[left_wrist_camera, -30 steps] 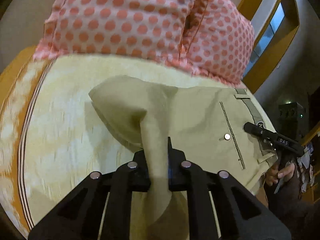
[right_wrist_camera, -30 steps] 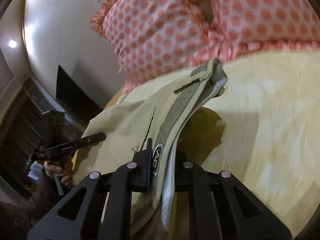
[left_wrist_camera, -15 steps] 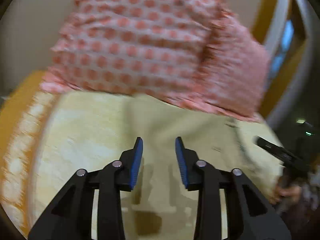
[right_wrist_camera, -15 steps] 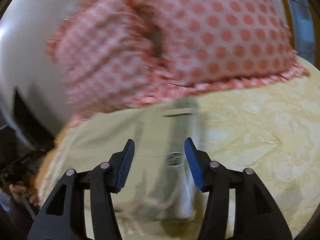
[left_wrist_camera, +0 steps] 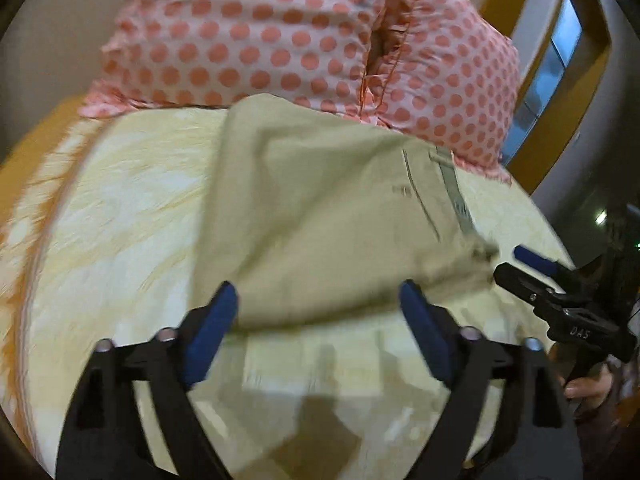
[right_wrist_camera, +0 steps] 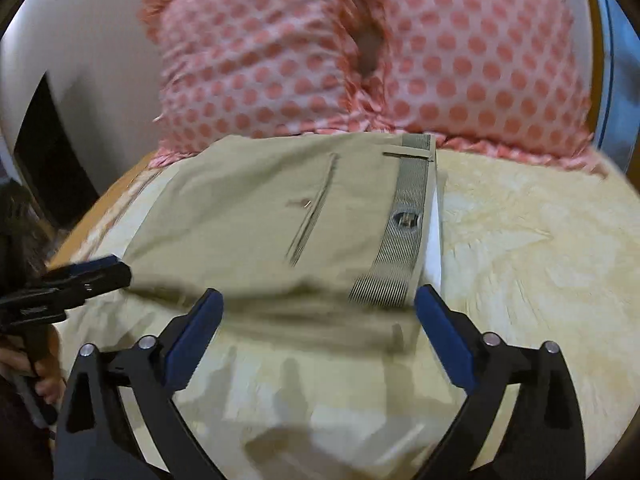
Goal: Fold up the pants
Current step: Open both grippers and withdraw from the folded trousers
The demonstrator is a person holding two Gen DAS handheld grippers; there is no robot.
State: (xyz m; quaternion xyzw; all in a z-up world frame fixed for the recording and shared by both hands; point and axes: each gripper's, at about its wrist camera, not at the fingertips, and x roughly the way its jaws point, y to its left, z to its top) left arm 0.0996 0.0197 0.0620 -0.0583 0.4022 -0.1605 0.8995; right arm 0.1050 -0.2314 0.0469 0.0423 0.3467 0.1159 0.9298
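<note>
1. A pale yellow bedspread with a faint swirled pattern (left_wrist_camera: 120, 216) covers the bed.
2. Two pink pillows with coral polka dots and frilled edges (right_wrist_camera: 472, 64) lean side by side, touching, at the head of the bed.
3. A white wall (right_wrist_camera: 92, 40) rises behind the pillows.

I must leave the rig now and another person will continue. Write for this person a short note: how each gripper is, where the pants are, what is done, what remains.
Left gripper: open, holds nothing, hovers at the near edge of the pants.
Right gripper: open, holds nothing, hovers at the near edge by the waistband.
Pants: folded into a compact rectangle, flat on the yellow bedspread, far edge against the polka-dot pillows. Back pocket and waistband face up.
Done: a fold is made and the cloth lies free of both grippers.
Left: probably one more fold or smoothing; the left part looks slightly puffed, though the picture is blurred.
</note>
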